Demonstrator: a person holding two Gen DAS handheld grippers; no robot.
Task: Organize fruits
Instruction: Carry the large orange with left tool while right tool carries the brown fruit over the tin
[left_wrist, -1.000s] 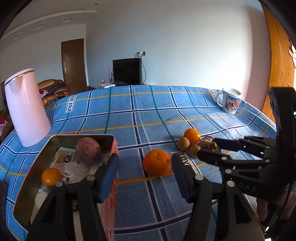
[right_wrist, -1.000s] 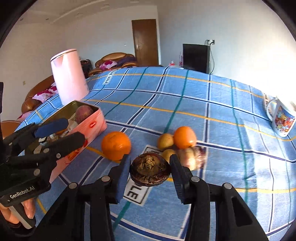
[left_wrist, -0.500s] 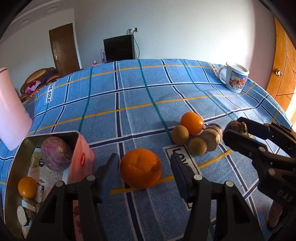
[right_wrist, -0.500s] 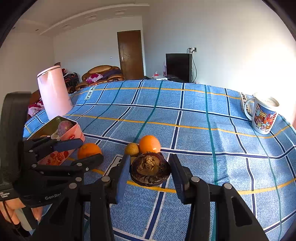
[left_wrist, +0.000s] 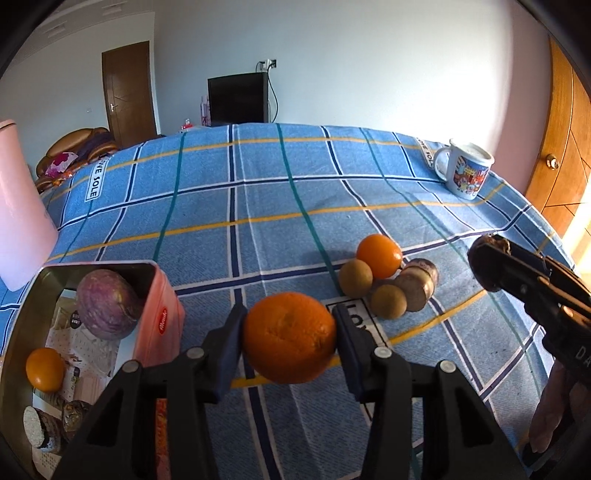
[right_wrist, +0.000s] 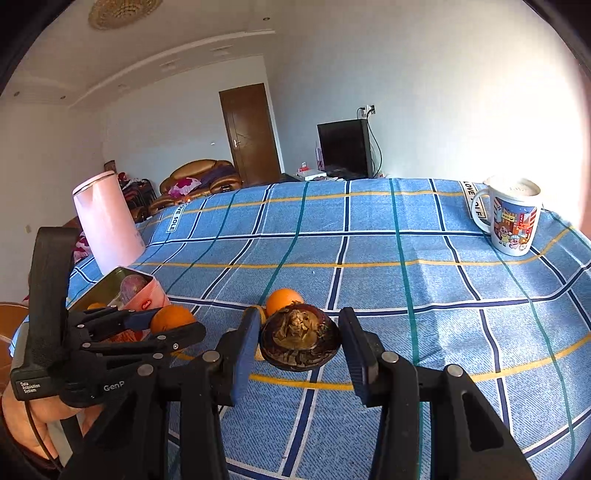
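Note:
My left gripper (left_wrist: 288, 341) is shut on a large orange (left_wrist: 289, 336), low over the blue checked cloth beside a pink tin box (left_wrist: 157, 321). The tin holds a purple fruit (left_wrist: 107, 304), a small orange (left_wrist: 45, 369) and darker pieces. My right gripper (right_wrist: 299, 343) is shut on a dark brown shrivelled fruit (right_wrist: 299, 339) and holds it above the table; it shows at the right of the left wrist view (left_wrist: 487, 269). A small orange (left_wrist: 378, 255), two brown round fruits (left_wrist: 355, 277) and a tan piece (left_wrist: 415, 288) lie clustered on the cloth.
A pink kettle (right_wrist: 107, 221) stands at the left behind the tin. A printed mug (right_wrist: 511, 219) stands at the far right of the table. A wooden door (left_wrist: 561, 155) is on the right, beyond the table edge.
My left gripper moved right from the tin to the large orange and closed on it. My right gripper lifted the dark fruit up and back from the cluster.

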